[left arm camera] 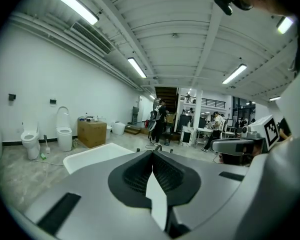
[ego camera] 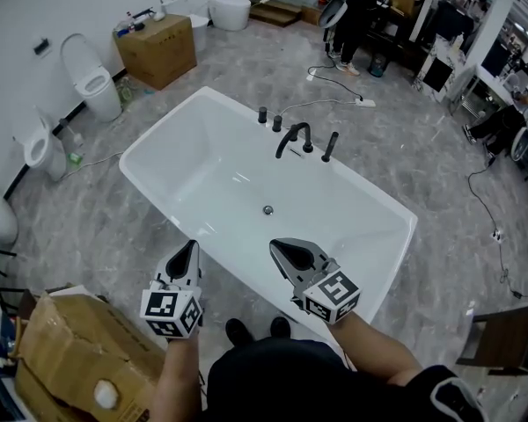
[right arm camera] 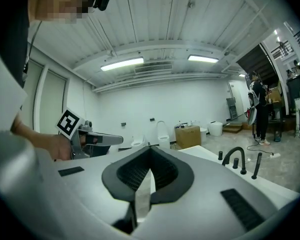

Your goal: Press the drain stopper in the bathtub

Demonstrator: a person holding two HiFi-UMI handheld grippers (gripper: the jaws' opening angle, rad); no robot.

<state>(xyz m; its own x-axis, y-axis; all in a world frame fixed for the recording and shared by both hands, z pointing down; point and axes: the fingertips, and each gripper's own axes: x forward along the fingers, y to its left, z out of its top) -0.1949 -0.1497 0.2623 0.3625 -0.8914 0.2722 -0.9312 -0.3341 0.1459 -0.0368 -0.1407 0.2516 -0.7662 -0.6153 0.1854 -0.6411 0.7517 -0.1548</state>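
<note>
A white bathtub (ego camera: 180, 148) stands slantwise on the grey floor. Its small round metal drain stopper (ego camera: 267, 210) sits in the tub's bottom. A black faucet (ego camera: 293, 137) with handles rises from the far rim. My left gripper (ego camera: 192, 245) is shut and empty, held outside the near rim. My right gripper (ego camera: 275, 246) is also shut and empty, over the near rim, short of the stopper. The left gripper view has its jaws closed (left arm camera: 152, 152) with the tub (left arm camera: 95, 154) beyond. The right gripper view has closed jaws (right arm camera: 150, 147) and the faucet (right arm camera: 234, 157); the stopper is hidden there.
Toilets (ego camera: 90, 79) line the left wall beside a cardboard box (ego camera: 156, 49). A torn cardboard box (ego camera: 66, 359) sits at my near left. Cables (ego camera: 334, 82) cross the floor behind the tub, where a person (ego camera: 352, 16) stands. A dark stool (ego camera: 506, 337) is at near right.
</note>
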